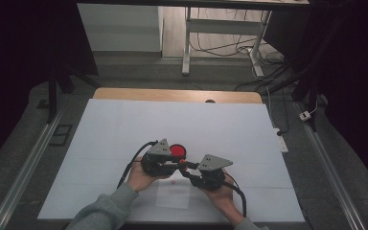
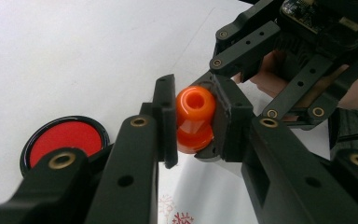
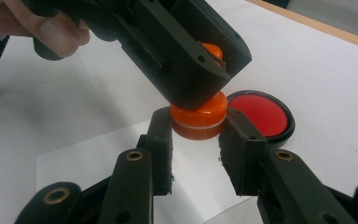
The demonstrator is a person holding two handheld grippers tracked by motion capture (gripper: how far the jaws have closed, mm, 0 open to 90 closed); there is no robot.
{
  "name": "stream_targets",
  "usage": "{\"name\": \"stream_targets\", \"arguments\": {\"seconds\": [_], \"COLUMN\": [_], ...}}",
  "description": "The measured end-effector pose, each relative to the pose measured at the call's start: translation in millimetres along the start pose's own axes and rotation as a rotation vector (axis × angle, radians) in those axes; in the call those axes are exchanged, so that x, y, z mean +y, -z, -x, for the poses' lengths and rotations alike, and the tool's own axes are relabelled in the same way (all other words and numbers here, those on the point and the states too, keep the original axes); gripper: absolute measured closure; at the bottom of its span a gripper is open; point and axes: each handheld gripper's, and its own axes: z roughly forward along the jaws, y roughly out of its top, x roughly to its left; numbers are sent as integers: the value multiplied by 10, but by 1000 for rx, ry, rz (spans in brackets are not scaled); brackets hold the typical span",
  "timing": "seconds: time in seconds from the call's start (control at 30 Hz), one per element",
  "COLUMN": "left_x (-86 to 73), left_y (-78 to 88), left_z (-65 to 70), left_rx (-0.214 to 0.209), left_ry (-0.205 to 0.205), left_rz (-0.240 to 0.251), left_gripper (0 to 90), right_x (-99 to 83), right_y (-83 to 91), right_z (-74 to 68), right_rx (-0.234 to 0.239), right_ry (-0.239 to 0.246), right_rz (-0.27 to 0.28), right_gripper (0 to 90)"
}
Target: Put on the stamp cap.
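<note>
a: we see the two grippers meet over the white sheet (image 1: 124, 129), near the front middle of the table (image 1: 124, 93). the left gripper (image 2: 193, 123) has its jaws closed on the upper part of a small orange piece (image 2: 195, 119), which has a hole at the top.

b: yes, and in the right gripper view we see the lower part of the orange piece, a round cap-like part with a pale ring. the right gripper (image 3: 196, 140) has one jaw on each side of this part. the left jaw looks to touch it, but at the right jaw we cannot tell if there is a small gap, so we cannot tell if it grips.

a: the piece is held above the sheet, not lying on it.

b: just beside it, on the sheet, lies a red disc (image 1: 177, 151) with a black rim. each hand holds its gripper from below: left hand (image 1: 141, 177), right hand (image 1: 220, 194).
</note>
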Motion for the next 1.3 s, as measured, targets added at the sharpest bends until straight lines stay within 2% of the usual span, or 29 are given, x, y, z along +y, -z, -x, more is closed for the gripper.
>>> {"name": "stream_targets", "arguments": {"seconds": [0.3, 0.47, 0.73, 0.93, 1.2, 1.3], "left_x": [12, 15, 16, 18, 26, 28], "left_y": [18, 5, 7, 27, 87, 112], "left_z": [-27, -11, -10, -20, -53, -69], "left_rx": [-15, -2, -1, 5, 2, 3], "left_ry": [12, -7, -2, 2, 5, 9], "left_rz": [3, 3, 12, 20, 26, 28], "left_gripper": [725, 724, 723, 723, 723, 723], "right_x": [-7, -17, -22, -33, -59, -74], "right_y": [3, 0, 0, -26, 2, 33], "right_z": [-4, 6, 10, 4, 44, 86], "right_rx": [-4, -3, -1, 7, -8, -18], "right_ry": [2, -2, -3, -2, 0, -13], "right_rz": [16, 19, 21, 16, -1, -9], "right_gripper": [645, 642, 630, 560, 507, 478]}}
